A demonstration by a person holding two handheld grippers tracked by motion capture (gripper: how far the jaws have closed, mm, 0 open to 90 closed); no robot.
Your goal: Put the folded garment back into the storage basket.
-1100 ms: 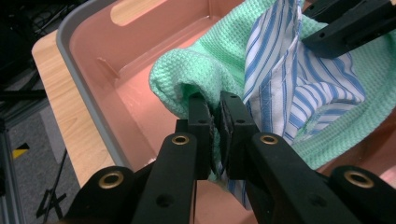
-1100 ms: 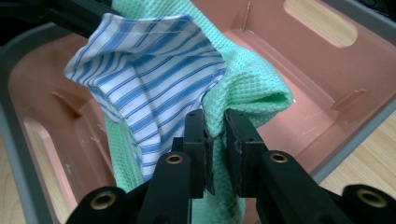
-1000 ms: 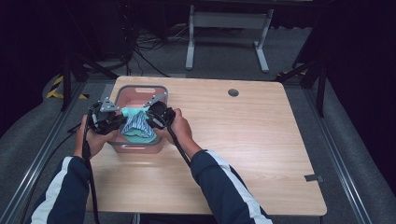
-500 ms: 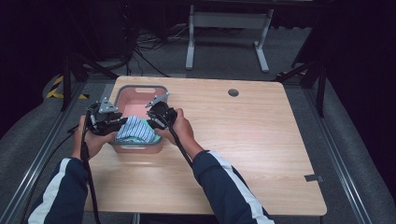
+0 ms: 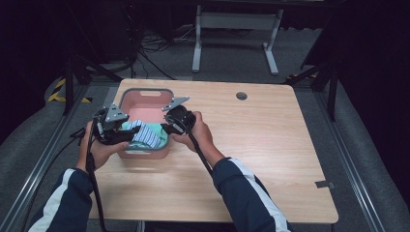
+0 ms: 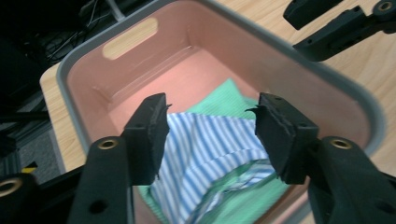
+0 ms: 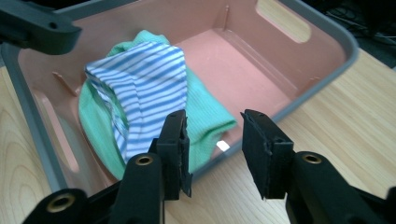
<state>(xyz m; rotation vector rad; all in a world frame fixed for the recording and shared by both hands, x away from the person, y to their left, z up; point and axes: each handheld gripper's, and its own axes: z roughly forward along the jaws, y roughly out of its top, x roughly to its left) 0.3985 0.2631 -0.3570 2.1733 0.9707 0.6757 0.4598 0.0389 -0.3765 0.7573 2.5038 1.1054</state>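
Observation:
A pink bin with a grey rim stands at the table's left. A folded cloth, green with a blue-striped part, lies in its near half. My left gripper hovers at the bin's near left side. Its jaws have just been opening and stand apart above the cloth without pressing it. My right gripper is at the bin's right side. Its jaws have also just been opening, and nothing is between them. In the right gripper view they hang over the bin's rim, beside the cloth.
The wooden table stretches bare to the right, with a round cable hole near its far edge. A white metal stand is on the floor behind. The far half of the bin holds nothing.
Both grippers have opened and let go of the cloth, which has settled lower in the bin. Both hands have drawn slightly back and up from it.

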